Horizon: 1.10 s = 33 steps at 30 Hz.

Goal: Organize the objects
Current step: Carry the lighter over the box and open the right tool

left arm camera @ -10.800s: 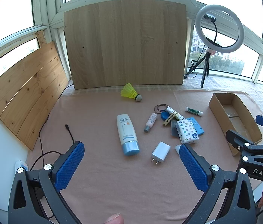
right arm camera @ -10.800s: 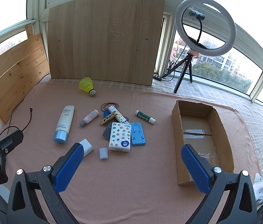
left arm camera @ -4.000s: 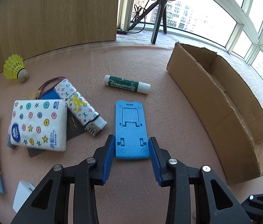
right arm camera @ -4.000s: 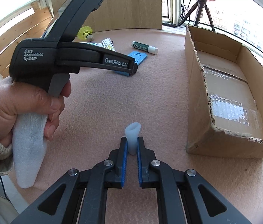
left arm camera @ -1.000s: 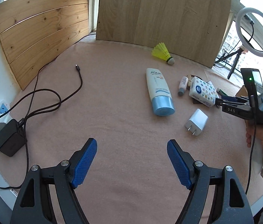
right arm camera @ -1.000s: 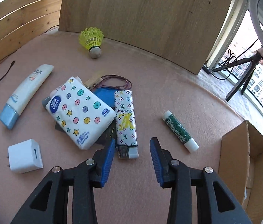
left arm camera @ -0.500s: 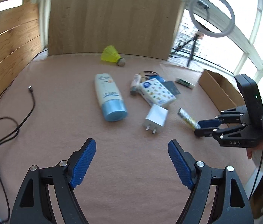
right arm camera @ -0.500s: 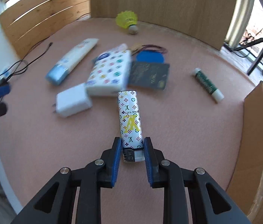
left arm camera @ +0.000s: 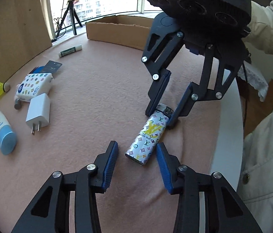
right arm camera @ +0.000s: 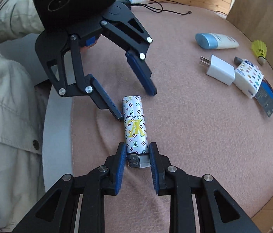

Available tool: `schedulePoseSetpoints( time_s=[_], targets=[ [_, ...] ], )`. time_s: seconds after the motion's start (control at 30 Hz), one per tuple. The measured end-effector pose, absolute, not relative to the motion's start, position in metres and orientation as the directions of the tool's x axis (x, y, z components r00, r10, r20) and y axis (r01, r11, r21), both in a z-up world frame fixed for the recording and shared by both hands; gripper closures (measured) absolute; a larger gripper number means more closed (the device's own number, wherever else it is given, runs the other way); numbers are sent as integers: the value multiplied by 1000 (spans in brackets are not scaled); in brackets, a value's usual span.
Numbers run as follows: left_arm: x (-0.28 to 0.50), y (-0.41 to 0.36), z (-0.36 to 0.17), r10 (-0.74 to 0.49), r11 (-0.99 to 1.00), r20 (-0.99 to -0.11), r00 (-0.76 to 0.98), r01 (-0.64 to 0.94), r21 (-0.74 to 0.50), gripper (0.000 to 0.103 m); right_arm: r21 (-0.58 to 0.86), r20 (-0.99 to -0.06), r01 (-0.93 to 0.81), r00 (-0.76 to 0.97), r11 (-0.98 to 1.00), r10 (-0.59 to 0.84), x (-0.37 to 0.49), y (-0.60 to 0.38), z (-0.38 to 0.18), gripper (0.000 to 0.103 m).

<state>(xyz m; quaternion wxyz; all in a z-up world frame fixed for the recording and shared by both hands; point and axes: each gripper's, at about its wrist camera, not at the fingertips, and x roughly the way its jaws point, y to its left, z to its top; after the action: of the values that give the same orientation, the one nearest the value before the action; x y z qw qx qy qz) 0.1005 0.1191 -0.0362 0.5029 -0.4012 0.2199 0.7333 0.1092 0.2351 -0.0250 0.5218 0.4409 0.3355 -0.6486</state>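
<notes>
My right gripper (right arm camera: 137, 161) pinches the metal-capped end of the patterned lighter (left arm camera: 148, 134), lying near the desk (left arm camera: 97, 97) edge, while my left gripper (left arm camera: 136, 165), fingers closing but not yet touching, straddles its base; light, rigid and glossy, it likely suits a grasp across the flat sides.

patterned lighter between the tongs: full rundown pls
The lighter is a slim glossy white body printed with multicoloured monogram symbols and a large yellow logo, capped by a silver metal head. It lies flat on the pink cloth near the table's edge. The right tongs clamp its metal end; the left tongs straddle its base, closing, pads not yet pressing.
</notes>
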Motion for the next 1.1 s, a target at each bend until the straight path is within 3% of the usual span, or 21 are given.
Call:
schedulePoseSetpoints(
  time_s=[0.1, 0.37, 0.73, 1.1],
  targets=[
    [98, 117, -36, 570, -405, -804, -170, -909, -95, 66, 24, -914, 973, -72, -228, -400, 111, 238, -26, 80],
    [105, 119, -24, 559, -404, -809, -182, -912, -74, 70, 18, -913, 961, -97, -276, -397, 107, 241, -22, 82],
    [88, 145, 39, 542, -418, -783, -305, -906, 63, 70, -129, -880, 957, -232, -259, -415, 105, 271, 33, 82],
    [74, 205, 61, 520, -426, -770, -368, -894, 139, 69, -215, -853, 944, -306, -251, -422, 94, 315, 56, 82]
  ],
)
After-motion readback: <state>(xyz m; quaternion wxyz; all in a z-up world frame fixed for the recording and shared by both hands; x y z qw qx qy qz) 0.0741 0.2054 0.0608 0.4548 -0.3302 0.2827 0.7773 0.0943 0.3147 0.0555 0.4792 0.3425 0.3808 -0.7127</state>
